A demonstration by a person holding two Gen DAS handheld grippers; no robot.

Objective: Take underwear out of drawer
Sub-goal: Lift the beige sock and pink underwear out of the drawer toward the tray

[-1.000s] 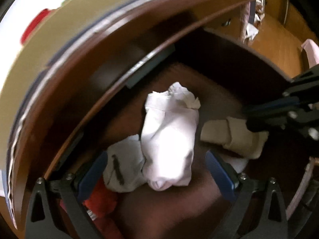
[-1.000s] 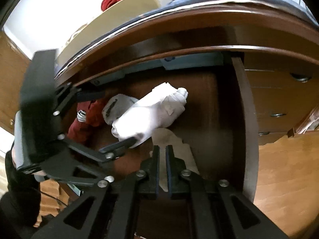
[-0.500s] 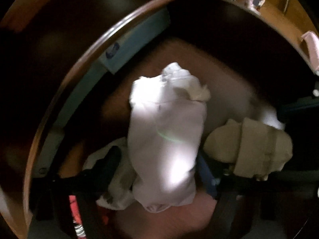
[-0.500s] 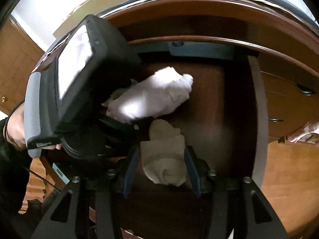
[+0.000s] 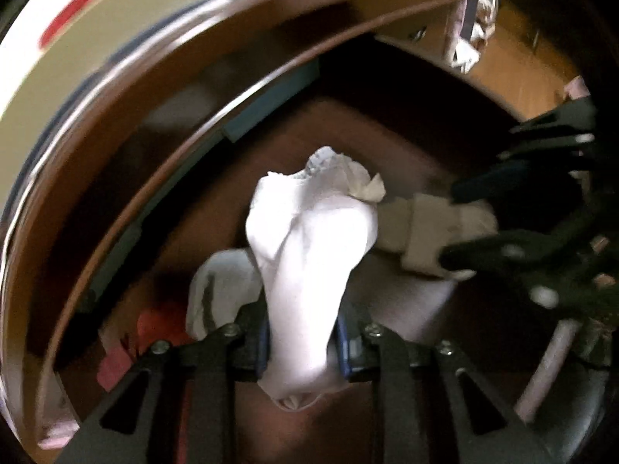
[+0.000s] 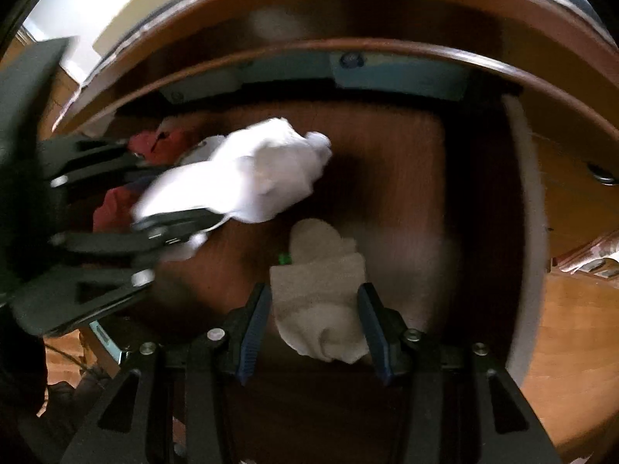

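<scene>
White folded cotton underwear, frame centre, above the dark wooden drawer floor: left tongs, wide a second ago, now closing on it. Right tongs, previously clenched, straddle beige folded garment. Lift-out looks imminent.

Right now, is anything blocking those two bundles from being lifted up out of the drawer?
Nothing visible. The white bundle sits clamped in the left gripper, the beige bundle lies between the right gripper jaws, and the drawer is open above them.
</scene>
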